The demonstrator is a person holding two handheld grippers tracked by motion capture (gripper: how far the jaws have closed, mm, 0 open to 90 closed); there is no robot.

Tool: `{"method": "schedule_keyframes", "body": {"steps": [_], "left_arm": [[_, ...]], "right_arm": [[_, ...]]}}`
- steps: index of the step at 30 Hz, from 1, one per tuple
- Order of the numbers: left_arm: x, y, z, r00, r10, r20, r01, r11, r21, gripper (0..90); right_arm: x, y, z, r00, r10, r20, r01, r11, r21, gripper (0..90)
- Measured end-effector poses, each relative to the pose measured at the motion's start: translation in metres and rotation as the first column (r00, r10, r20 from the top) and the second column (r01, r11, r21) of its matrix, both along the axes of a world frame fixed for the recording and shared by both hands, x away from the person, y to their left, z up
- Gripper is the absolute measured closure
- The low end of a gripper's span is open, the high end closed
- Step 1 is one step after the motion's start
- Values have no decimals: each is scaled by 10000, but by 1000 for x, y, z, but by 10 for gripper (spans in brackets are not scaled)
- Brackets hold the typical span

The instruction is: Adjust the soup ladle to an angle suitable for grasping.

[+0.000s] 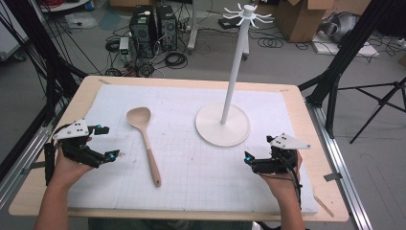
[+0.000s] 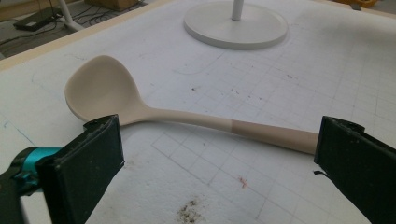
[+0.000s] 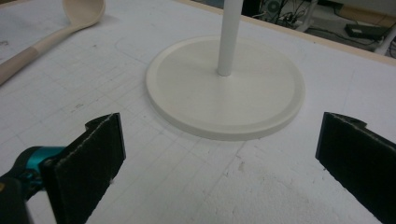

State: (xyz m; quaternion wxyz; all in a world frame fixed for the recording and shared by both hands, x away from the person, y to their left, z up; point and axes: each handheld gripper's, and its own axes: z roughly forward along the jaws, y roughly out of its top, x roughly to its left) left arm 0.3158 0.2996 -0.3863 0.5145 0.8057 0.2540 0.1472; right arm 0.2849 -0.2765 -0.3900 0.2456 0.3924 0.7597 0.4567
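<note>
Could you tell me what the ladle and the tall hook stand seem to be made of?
Ladle: probably silicone or plastic, matte beige, with a slightly darker handle section past a clean seam. Hook stand: smooth off-white, looks like painted metal or plastic; the look alone leaves it open.

From my remote seat, the left gripper view cut the stand [image 2: 236, 28] off at the top edge, so I got its base and a stub of pole. The near jaw hid the spot where the ladle [image 2: 140, 105]'s bowl met the mat. The right gripper view clipped the ladle [image 3: 56, 32] at the left and top edges. In the high view, the hooks [image 1: 248, 14] crowning the stand were too small to count.
</note>
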Motion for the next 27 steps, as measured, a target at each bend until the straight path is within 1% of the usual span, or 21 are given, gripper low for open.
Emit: {"method": "schedule_keyframes", "body": {"steps": [2,7,12,14,17,19,23,27], "left_arm": [[0,1,0,10000,18,-8,-18,10000,39,17],[-2,-1,0,10000,-20,18,19,9998,188,17],[-2,-1,1,10000,-66,55,65,9998,186,17],[-1,-1,0,10000,-39,12,39,9998,202,17],[-1,-1,-1,10000,36,-25,-35,9998,215,17],[-1,0,0,10000,23,-8,-23,9997,259,17],[-2,1,1,10000,60,49,-61,9997,248,17],[-3,0,1,10000,41,53,-43,9997,232,17]], "right_arm": [[0,0,-2,9999,-116,-35,116,9999,27,1],[0,1,-1,9999,-113,28,113,9999,-4,1],[-1,2,-1,9999,-148,20,148,9999,3,1],[1,3,-2,9999,-101,-7,101,9999,-89,1],[1,3,-2,9999,-112,-66,112,9999,-89,1],[2,3,-3,10000,-90,-34,89,9999,-107,1],[1,3,-4,9999,-84,-121,83,9999,-107,1],[1,3,-4,10000,-74,-51,73,9998,-182,1]]}}
